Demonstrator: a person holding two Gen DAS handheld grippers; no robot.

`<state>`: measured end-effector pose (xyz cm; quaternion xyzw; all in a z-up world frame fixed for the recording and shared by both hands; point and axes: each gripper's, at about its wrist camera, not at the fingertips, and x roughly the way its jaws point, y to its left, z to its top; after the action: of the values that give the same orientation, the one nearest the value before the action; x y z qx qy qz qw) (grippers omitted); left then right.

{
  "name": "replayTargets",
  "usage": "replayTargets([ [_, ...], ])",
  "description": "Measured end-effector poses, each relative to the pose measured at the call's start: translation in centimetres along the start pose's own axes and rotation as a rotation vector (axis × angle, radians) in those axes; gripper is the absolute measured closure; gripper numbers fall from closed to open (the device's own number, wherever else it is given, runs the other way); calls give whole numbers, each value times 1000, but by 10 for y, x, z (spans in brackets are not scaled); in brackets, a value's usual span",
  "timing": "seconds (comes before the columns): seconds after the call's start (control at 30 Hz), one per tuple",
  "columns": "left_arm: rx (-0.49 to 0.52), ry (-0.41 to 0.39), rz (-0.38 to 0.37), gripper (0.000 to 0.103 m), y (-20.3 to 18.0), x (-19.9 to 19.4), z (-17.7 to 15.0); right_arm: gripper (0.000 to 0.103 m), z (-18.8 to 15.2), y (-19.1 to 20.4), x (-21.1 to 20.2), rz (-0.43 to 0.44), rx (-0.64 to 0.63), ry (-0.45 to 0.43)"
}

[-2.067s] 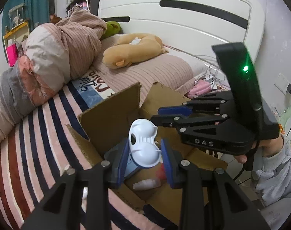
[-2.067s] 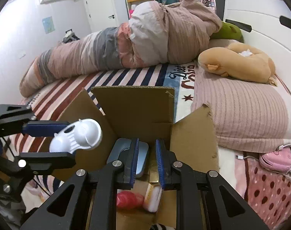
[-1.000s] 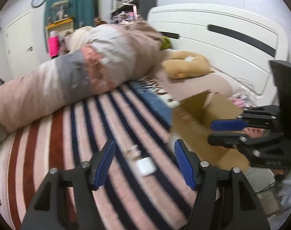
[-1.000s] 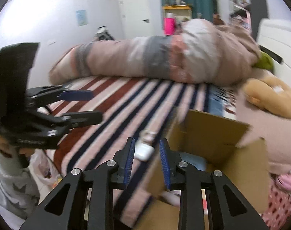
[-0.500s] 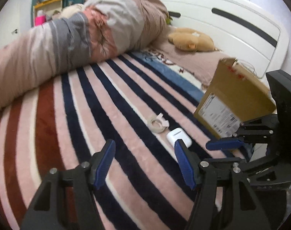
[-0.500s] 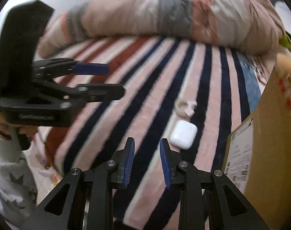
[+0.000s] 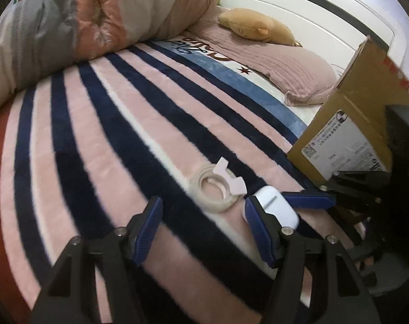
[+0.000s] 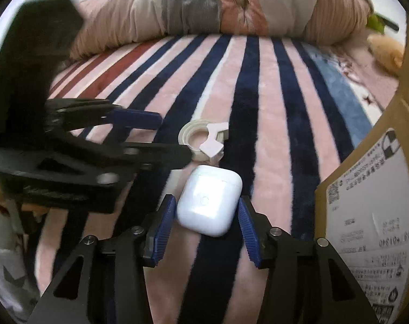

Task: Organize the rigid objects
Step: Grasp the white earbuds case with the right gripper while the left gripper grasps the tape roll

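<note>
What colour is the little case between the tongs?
White, the little case shows best in the right wrist view.

Earbud case on the blanket — tape roll just behind, box right.

- My right gripper, jaws opening, straddles the earbud case; cardboard box walls its right.
- Tape roll and left gripper crowd ahead.
- Striped blanket beyond lies free.
</note>
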<state>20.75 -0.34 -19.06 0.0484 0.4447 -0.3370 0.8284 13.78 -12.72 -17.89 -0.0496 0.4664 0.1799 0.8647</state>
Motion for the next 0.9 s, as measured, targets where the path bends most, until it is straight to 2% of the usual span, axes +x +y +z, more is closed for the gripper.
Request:
replayTargets([
  [0.2,46,-14,17,43,-7,14,7,60,-12,3,-7,-42,-19,-29],
  [0.33,41,-23,5,63,-7,16,9,59,-12,3,-4,-62,-17,-33],
  [0.57,32,-34,7,64,-8,14,8,61,-9,4,0,-74,-22,-57],
  [0.73,24,-53,35,65,-10,-11,2,61,-8,8,-12,-40,-36,-78],
  [0.9,-9,-127,72,65,-16,-69,-5,61,-6,27,-47,4,-91,-134],
])
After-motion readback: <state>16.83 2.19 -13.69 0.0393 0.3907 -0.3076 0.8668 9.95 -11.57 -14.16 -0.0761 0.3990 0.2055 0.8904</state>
